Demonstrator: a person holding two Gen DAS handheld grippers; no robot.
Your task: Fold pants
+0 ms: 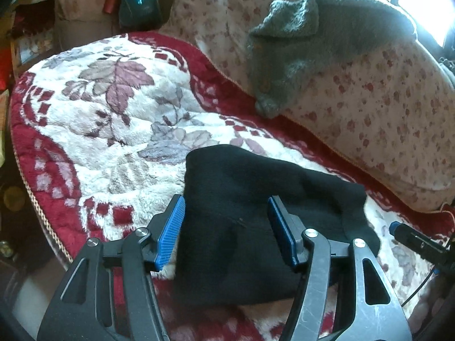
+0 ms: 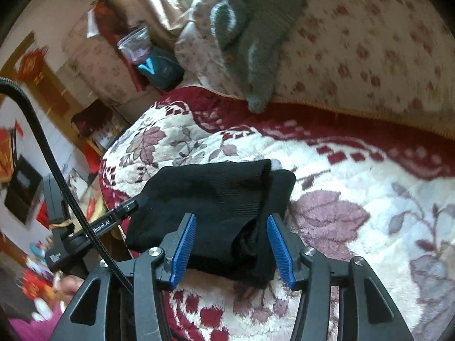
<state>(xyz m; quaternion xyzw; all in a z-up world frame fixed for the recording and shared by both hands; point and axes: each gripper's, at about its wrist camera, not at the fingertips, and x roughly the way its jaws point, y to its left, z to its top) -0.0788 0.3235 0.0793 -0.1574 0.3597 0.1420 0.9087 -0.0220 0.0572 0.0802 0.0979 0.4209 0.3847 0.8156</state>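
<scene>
We see the black knit pants, folded into a compact, thick bundle, lying on the plush red-and-white floral blanket that covers the bed, close to its near edge. Our left gripper hangs just above the bundle with its blue ribbed pads spread wide and nothing between them; the dark cloth shows through the gap. Our right gripper is likewise spread wide over the pants, where the right wrist view shows the folded layers stacked with one end slightly overlapping the other; whether the pads touch the cloth we cannot tell. The tip of the right gripper shows at the right edge of the left wrist view, beside the bundle, and the left gripper reaches the bundle's left corner in the right wrist view. Behind the blanket lies a cream quilt with small red flowers, and a grey knitted sweater is draped over it.
</scene>
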